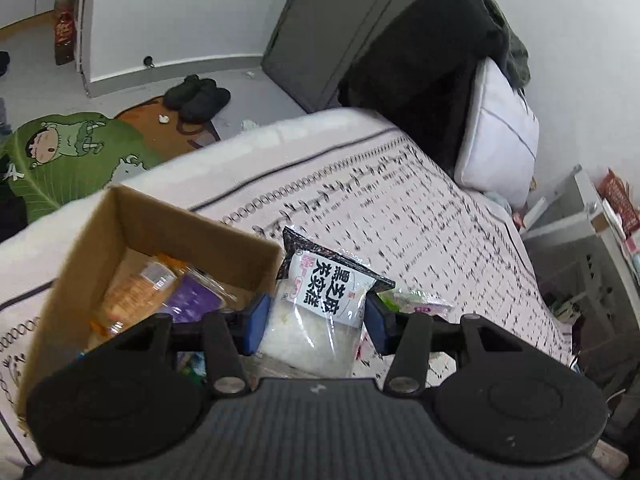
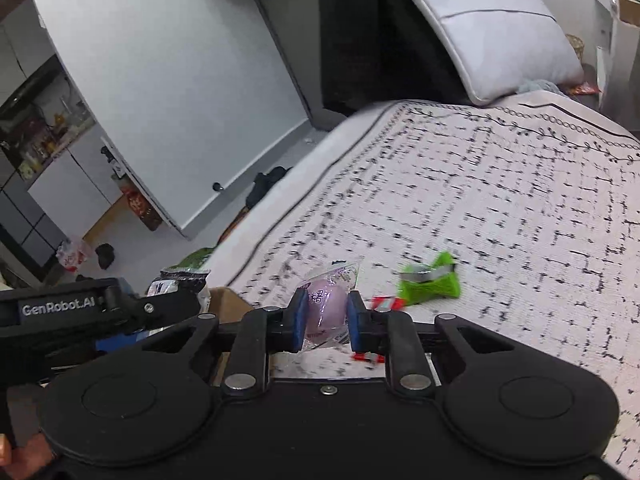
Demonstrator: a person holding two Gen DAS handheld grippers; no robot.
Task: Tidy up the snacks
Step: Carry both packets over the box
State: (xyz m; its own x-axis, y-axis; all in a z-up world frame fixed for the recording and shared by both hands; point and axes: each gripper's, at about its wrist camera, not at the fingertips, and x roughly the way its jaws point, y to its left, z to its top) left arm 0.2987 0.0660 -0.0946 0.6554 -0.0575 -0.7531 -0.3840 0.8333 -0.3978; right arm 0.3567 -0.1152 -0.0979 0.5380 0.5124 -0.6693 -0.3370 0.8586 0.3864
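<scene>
Snacks split between both claws: left gripper (image 1: 316,316) clamped on a black-and-white packet (image 1: 320,304) at lower centre, beside the cardboard box (image 1: 192,232); right gripper (image 2: 326,320) pinching a purple pouch (image 2: 325,306). Farther right, green wrapper (image 2: 430,280) on the bedspread (image 2: 500,184).

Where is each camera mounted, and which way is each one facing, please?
Left wrist: sits on the left gripper, looking along its fingers at a sesame snack pack it holds beside a cardboard box on the bed.
Right wrist: sits on the right gripper, holding a purple snack; the left gripper shows at left.
Shared: bed, box, pillow, sesame pack.
</scene>
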